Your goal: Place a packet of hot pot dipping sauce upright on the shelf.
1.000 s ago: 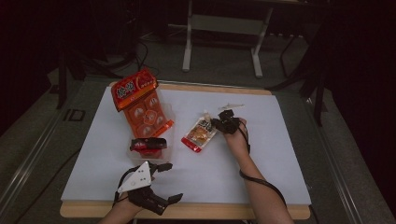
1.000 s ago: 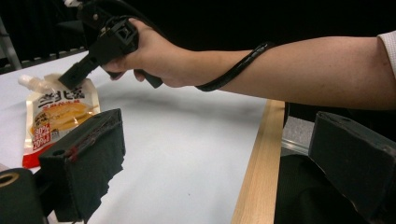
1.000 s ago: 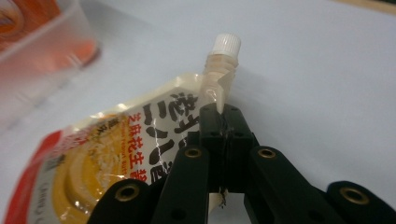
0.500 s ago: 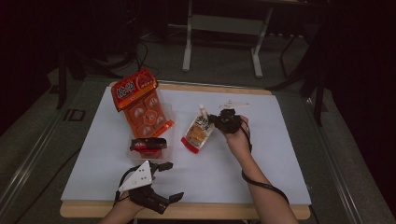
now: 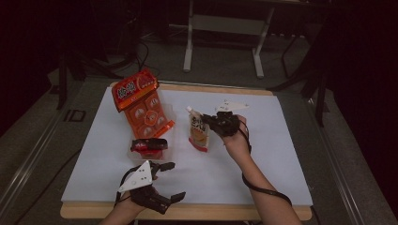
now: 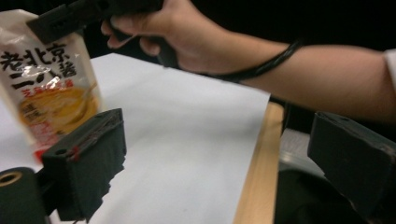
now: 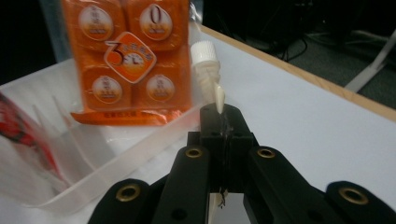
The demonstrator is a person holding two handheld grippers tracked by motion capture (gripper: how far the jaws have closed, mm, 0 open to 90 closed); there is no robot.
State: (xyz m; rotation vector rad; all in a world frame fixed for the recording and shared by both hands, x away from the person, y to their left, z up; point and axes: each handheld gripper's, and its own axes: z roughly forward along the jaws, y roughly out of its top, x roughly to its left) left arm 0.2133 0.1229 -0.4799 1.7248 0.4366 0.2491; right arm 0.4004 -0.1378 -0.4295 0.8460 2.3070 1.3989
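**A:** On the left side of the bench, what do you have?

**B:** Near the front edge I hold my left gripper. Its jaws are spread wide and nothing is between them. It stays low, just above the white sheet that covers the bench.

**A:** And behind it?

**B:** Behind it is a clear plastic tray with a small red and black packet inside. Further back an orange multipack lies on the sheet, and its near end reaches over the tray.

**A:** What is in the middle?

**B:** The sauce pouch. It has a white screw cap on the top corner and an orange picture on the front. It hangs upright, and its lower end is close to the sheet; I cannot tell if it touches.

**A:** Who holds it?

**B:** My right gripper. Its jaws are pressed together on the top edge of the pouch, just beside the spout. In the right gripper view the thin edge of the pouch comes up between the closed jaws.

**A:** And to the right?

**B:** My right hand and forearm come in from the front edge, with the cable around the arm.
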